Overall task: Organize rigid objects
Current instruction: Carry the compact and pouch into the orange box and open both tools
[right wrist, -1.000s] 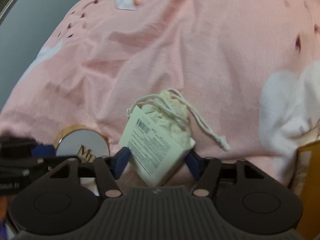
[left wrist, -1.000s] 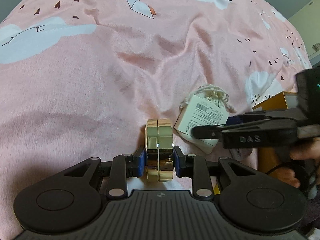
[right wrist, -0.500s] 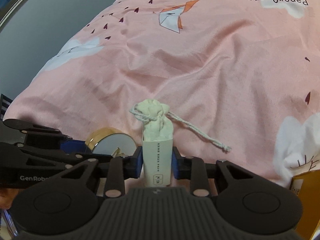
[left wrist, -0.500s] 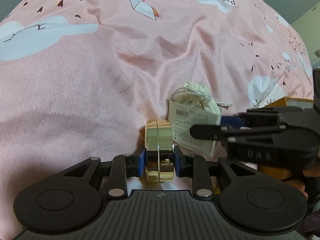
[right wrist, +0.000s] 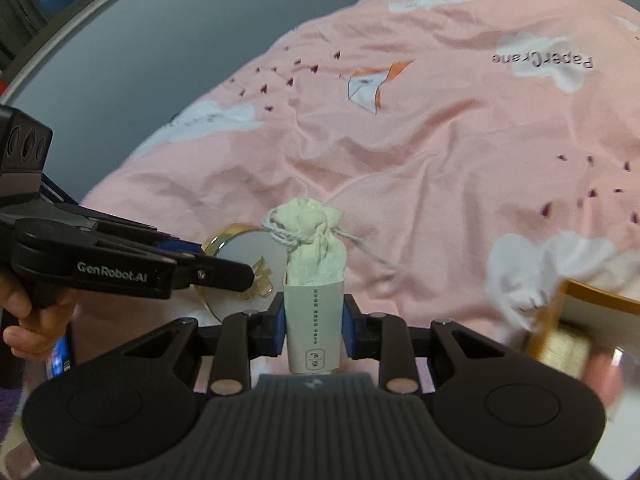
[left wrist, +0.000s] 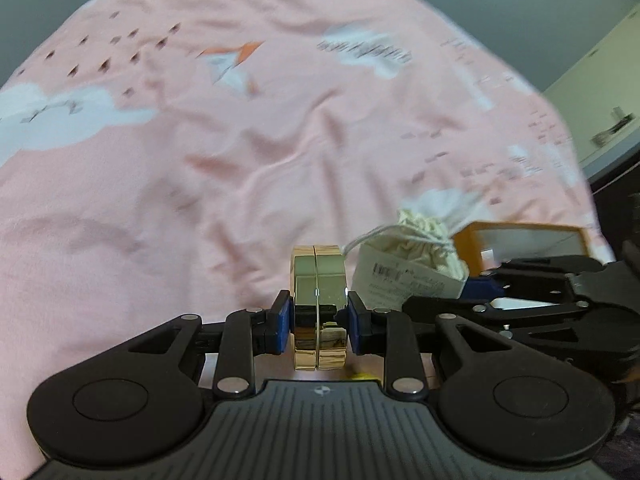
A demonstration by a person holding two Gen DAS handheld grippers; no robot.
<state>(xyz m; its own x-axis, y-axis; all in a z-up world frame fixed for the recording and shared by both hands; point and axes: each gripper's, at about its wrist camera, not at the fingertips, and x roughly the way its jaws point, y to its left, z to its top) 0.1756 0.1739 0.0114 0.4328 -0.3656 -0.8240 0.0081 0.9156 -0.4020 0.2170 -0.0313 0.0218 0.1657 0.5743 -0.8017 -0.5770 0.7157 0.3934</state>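
Left claw (left wrist: 319,312) clamped on gold compact (left wrist: 319,280); right claw (right wrist: 313,322) clamped on pouch (right wrist: 314,264). Risk: the compact's slick rim may slip; claws, close alongside, may collide.

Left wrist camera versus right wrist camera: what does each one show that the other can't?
Only the left wrist view shows the gold compact edge-on, clamped in the left gripper. Only the right wrist view shows the compact's white lid face and the hand holding the left tool. Both show the cream drawstring pouch, pinched by the right gripper, the orange box and the pink bedspread.
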